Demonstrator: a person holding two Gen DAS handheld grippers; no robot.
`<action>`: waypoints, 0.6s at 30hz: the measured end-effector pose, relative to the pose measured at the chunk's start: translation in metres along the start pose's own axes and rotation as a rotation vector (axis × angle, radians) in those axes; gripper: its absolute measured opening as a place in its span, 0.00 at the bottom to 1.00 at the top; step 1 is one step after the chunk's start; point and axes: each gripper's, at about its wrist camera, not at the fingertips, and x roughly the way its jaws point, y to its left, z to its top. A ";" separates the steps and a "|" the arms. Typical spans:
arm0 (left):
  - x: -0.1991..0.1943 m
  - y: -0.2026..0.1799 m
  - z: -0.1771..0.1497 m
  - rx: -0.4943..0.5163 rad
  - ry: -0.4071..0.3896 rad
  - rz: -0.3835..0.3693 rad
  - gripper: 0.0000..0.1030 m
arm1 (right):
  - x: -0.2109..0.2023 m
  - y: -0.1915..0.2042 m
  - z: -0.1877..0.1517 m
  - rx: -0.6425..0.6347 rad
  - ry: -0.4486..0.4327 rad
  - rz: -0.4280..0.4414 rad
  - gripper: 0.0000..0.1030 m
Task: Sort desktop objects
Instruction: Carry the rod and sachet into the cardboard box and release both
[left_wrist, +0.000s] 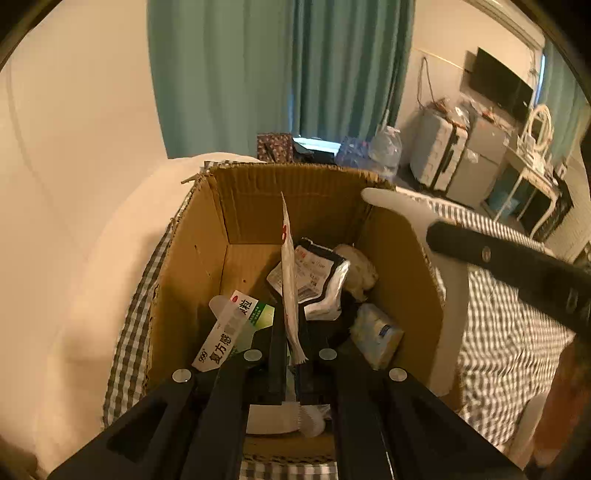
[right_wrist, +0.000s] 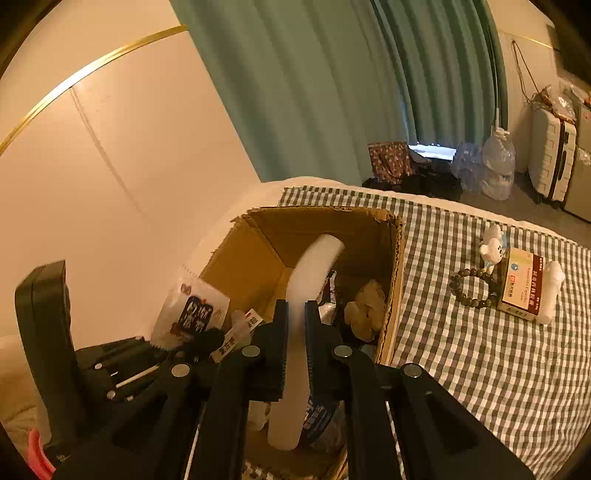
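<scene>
Left gripper (left_wrist: 291, 328) pinches a flat sachet (left_wrist: 290, 280) upright over the box (left_wrist: 258, 184); right gripper (right_wrist: 295, 325) holds a curved white foam strip (right_wrist: 314, 258) between its jaws above the same box. Best to lower each clear of the cardboard walls before letting go, since both grippers crowd one opening. Checked cloth (right_wrist: 461, 350) beside it lies mostly bare, with a bracelet (right_wrist: 472, 288) and carton (right_wrist: 521, 284) waiting.

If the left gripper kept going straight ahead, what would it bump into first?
Probably the pile inside the cardboard box: the left gripper, shut on a thin white packet, points at a black-and-white pouch. Depth is unclear.
</scene>
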 end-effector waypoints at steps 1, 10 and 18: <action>0.000 -0.001 -0.001 0.014 -0.005 -0.005 0.05 | -0.002 -0.001 0.002 0.008 -0.012 -0.011 0.21; -0.027 -0.014 0.001 0.028 -0.025 0.146 1.00 | -0.070 -0.004 0.019 0.020 -0.155 -0.083 0.56; -0.087 -0.065 0.015 0.003 -0.114 0.096 1.00 | -0.166 -0.044 -0.002 0.050 -0.243 -0.168 0.56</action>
